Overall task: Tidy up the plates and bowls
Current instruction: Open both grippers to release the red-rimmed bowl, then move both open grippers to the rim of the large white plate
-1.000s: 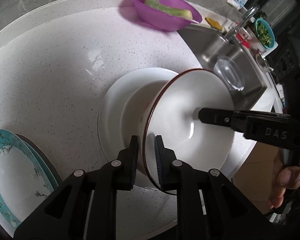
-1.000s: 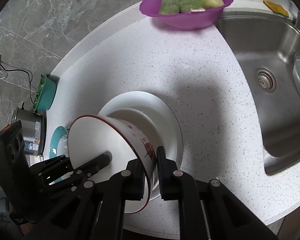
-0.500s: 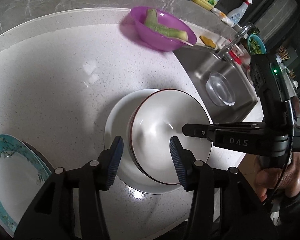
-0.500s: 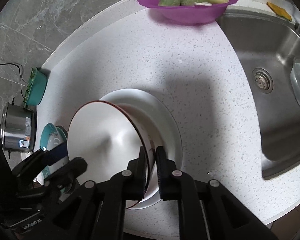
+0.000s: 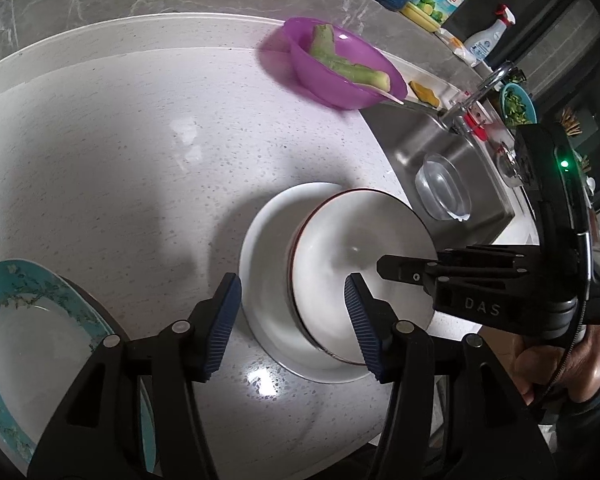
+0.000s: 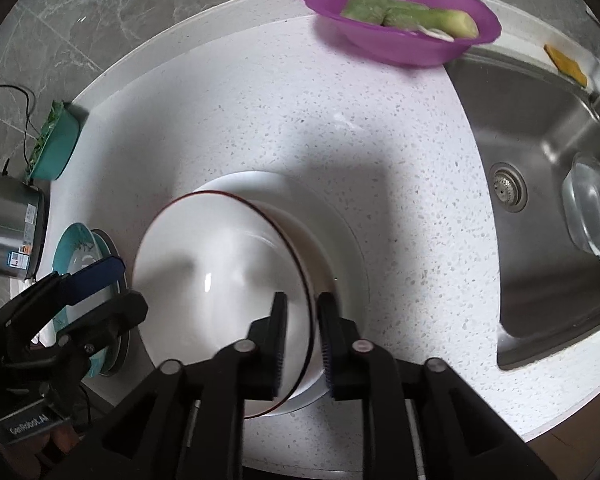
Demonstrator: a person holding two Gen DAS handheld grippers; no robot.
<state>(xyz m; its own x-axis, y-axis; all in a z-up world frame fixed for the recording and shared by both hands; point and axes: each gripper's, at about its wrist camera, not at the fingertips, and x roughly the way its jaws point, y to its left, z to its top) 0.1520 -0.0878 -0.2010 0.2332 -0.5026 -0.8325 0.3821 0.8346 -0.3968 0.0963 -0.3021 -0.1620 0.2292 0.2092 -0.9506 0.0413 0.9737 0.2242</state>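
Left wrist view: the red-rimmed bowl sits inside the white bowl on the speckled counter, nearer the sink side of it. A second ago it stood steeply tilted with its rim pinched by the left gripper; now it lies nearly level. The left gripper's jaws have just been opening and stand wide apart, clear of the rim, with the bowl's near edge below the gap and no pad touching it. The right gripper reaches in from the sink side, one finger over the bowl's hollow. A teal plate lies well apart from the bowl on the side away from the sink, and a purple bowl of green vegetable stands far beyond it.

Right wrist view: the right gripper straddles the red-rimmed bowl's near rim. Its jaws, clamped on that rim a moment ago, have just been opening; a slim gap shows on both sides, so the pads no longer press. The left gripper hangs beside the bowl's far edge, over the teal plate.

Judging from this, the nesting step is done: both grippers have released and the bowl rests by its own weight. What remains is probably the teal plate.
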